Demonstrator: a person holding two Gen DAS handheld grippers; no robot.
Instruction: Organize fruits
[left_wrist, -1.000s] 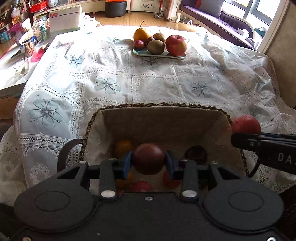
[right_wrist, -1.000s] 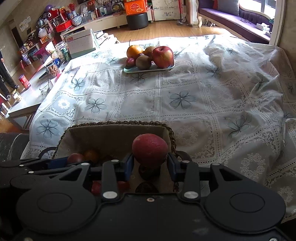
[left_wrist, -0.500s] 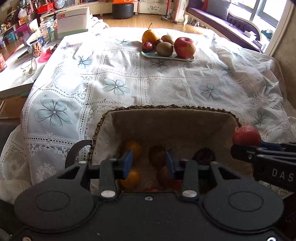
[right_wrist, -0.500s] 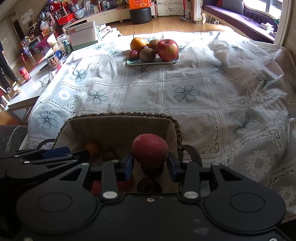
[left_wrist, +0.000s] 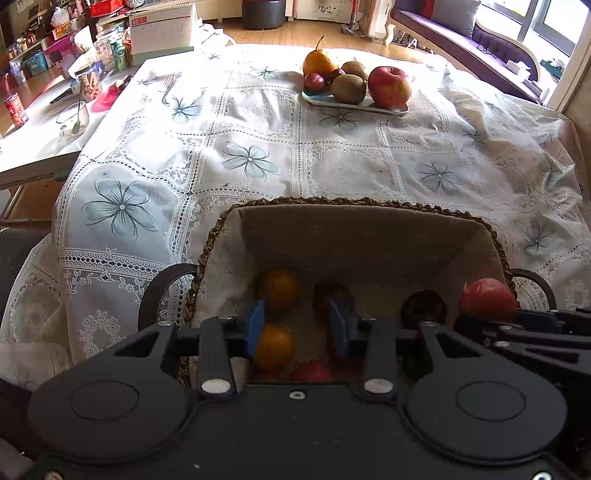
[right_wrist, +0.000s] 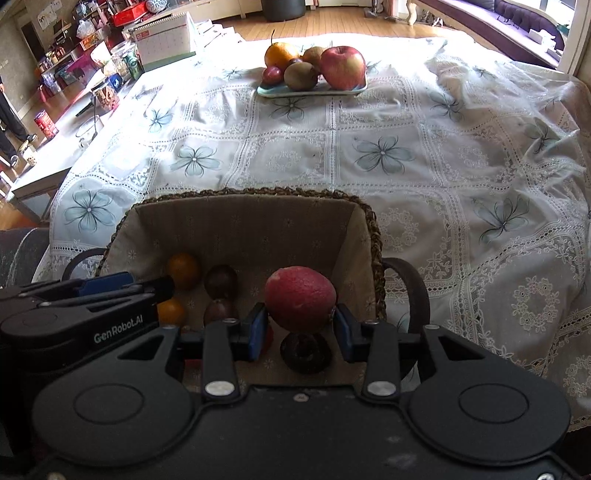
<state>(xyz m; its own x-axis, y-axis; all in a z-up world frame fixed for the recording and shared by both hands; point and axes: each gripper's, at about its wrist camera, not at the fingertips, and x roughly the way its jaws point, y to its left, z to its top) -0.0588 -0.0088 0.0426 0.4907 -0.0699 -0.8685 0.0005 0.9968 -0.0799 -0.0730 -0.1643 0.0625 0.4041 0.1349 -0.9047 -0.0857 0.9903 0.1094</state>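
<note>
- Holding a red fruit (right_wrist: 300, 298) between its blue pads, the right gripper (right_wrist: 300, 326) hangs over the basket's (right_wrist: 255, 194) right end; the jaws stand closed on the fruit's lower half.
- The left gripper (left_wrist: 297, 326) is empty, jaws parted, over the basket's left part, above two oranges (left_wrist: 279, 287) and a dark fruit (left_wrist: 330, 293).
- Risk: the grip sits low on a round fruit, so it could roll out forward and over the rim onto the cloth (right_wrist: 388, 155).
- Risk: released from this height it could bruise the dark fruit (right_wrist: 304, 350) directly beneath.
- Risk: the two grippers are near each other over one basket; a sideways move could knock them together.
- More fruit waits on the far plate (left_wrist: 325, 101), well apart.
</note>
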